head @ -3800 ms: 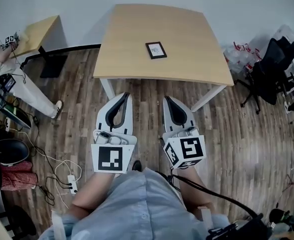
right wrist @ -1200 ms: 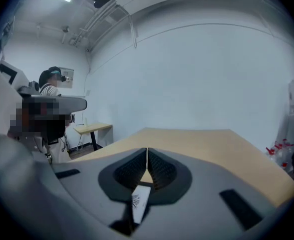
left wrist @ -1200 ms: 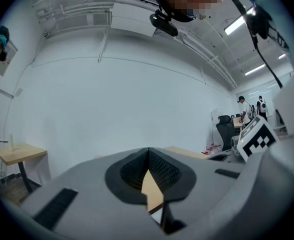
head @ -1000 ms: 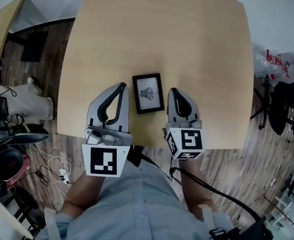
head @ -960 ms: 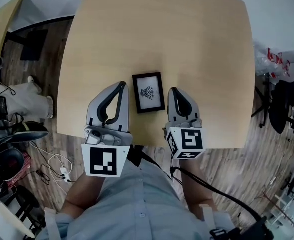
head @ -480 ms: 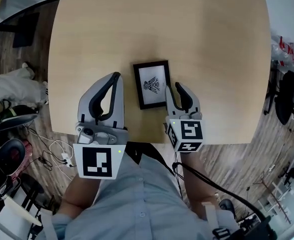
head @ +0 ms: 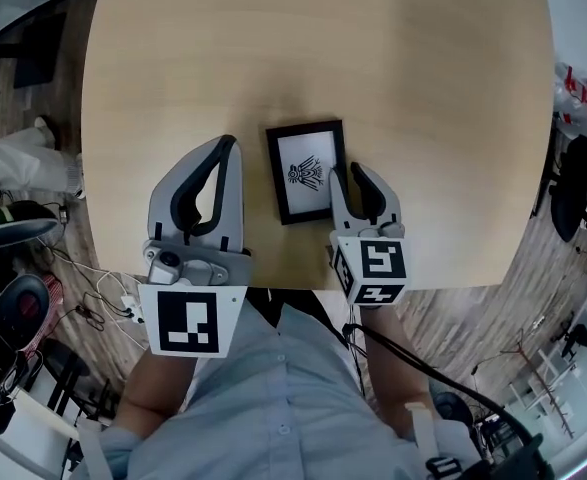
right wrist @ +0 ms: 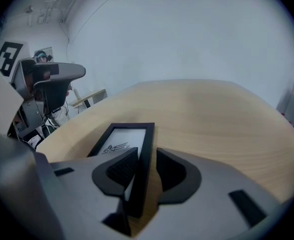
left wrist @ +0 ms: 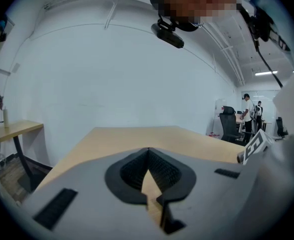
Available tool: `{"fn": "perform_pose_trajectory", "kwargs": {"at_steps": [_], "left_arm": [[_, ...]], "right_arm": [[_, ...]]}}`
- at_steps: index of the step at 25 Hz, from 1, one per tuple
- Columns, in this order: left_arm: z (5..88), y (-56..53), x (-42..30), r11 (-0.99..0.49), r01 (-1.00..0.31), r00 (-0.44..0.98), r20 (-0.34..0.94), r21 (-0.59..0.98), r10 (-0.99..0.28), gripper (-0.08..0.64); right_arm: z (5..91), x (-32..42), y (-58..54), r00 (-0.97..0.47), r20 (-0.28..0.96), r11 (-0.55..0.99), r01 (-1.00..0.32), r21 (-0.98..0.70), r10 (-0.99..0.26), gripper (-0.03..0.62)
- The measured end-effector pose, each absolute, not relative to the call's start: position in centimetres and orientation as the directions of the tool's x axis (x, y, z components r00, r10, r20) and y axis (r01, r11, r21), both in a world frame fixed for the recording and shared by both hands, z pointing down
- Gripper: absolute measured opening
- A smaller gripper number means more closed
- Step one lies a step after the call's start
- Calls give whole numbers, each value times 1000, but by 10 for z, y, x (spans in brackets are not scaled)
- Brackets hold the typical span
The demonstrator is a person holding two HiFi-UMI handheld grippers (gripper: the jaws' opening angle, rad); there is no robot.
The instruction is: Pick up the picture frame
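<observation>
Black-rimmed picture frame (head: 306, 171) lying flat on the pale wood desk (head: 423, 78), close to the near edge, print side up. Runs lengthwise away from the person, short sides facing near and far.

From the head view, both tools flanking it: right tool (head: 348, 178) down at the frame's right-hand rail, left tool (head: 220, 153) off to the frame's left and apart from it.

Only the right gripper view gives the detail. Spread wide, having just been opening, with that black rail standing between the pads and a sliver of desk showing beside the outer pad. No squeeze on it.

Left gripper view misses the frame altogether. Tips pressed together on nothing, bare desk beyond, and the right tool's marker cube (left wrist: 254, 146) peeking in at the right.
</observation>
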State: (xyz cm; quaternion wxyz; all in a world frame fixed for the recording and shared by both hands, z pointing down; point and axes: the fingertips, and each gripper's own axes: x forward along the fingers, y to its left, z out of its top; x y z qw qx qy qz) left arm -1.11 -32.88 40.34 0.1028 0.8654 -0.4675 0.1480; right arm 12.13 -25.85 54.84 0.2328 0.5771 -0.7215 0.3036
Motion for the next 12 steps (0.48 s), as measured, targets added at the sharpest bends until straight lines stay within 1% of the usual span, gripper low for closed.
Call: {"fn": "perform_pose_trajectory", "kwargs": {"at_steps": [4, 8, 12], "left_arm": [[406, -331, -9, -545, -837, 525, 354, 50, -774, 0], [409, -333, -9, -546, -836, 528, 362, 59, -769, 0], [410, -332, -13, -546, -835, 529, 367, 65, -765, 0]], "right_arm": [[549, 119, -256, -246, 699, 151, -969, -196, -672, 89], [550, 120, -256, -247, 715, 119, -967, -225, -654, 87], [551, 120, -256, -240, 755, 67, -965, -253, -610, 80]]}}
